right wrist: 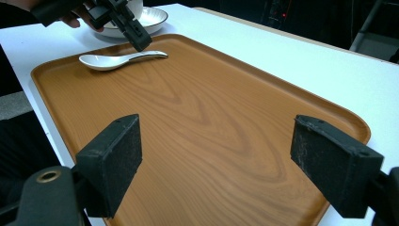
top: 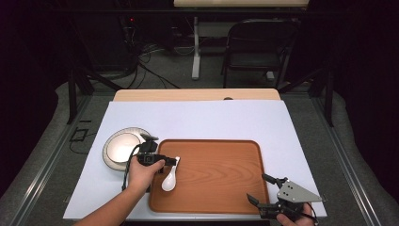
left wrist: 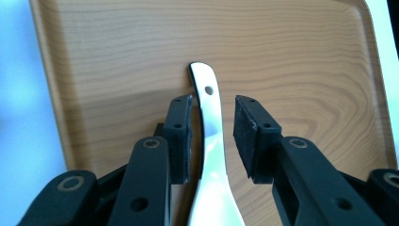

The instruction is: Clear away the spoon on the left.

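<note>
Right hand-held gripper (right wrist: 216, 165) gaping over tray (right wrist: 197, 117).

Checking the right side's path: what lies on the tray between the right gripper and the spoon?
Nothing: in the right gripper view, bare tray wood runs from the right gripper to the spoon.

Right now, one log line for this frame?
left gripper: open, jaws straddling spoon handle | spoon: on tray | right gripper: open, idle | bowl: off tray

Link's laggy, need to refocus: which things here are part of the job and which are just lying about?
In play, likely:
left gripper, jaws open around the handle
white spoon
wooden tray
bowl

Idle or background:
right gripper, open
folding chair
</note>
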`<state>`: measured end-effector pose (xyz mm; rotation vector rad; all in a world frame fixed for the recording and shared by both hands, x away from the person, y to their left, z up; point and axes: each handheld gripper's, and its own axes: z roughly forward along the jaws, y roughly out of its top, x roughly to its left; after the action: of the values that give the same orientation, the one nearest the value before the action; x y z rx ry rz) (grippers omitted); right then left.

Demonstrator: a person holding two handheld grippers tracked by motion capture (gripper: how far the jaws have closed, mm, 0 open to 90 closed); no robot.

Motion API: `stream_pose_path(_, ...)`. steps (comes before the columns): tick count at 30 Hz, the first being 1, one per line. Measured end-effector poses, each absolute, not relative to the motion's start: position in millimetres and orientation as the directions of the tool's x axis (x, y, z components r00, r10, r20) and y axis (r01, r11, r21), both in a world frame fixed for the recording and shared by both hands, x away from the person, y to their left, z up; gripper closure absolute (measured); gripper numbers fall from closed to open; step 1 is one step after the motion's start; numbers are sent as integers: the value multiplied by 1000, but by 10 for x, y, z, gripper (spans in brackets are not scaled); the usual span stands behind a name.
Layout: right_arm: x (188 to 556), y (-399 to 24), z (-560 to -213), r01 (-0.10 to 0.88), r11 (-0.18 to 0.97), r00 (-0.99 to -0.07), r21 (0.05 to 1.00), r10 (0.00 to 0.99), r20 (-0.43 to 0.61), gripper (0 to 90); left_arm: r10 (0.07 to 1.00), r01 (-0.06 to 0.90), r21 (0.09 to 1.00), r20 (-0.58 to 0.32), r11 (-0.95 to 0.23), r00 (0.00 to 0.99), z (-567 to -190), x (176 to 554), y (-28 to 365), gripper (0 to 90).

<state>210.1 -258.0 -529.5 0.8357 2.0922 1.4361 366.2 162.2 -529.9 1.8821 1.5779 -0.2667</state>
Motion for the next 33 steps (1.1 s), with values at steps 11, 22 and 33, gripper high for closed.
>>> stream_pose_path(11,2104,-2578,-5296,224,268,-707,937,707,-33,165,808,912,407,-520,-50,276,-5162,3648,1722,549)
stream_pose_path(22,2106,-2577,-5296,225,268,-707,937,707,-33,165,810,894,444,-502,-59,303,-4990,3595,1828,509)
stream_pose_path(33,2109,-2577,-5296,224,271,-706,936,707,-36,165,848,850,506,-378,-145,370,-4752,3486,1961,458)
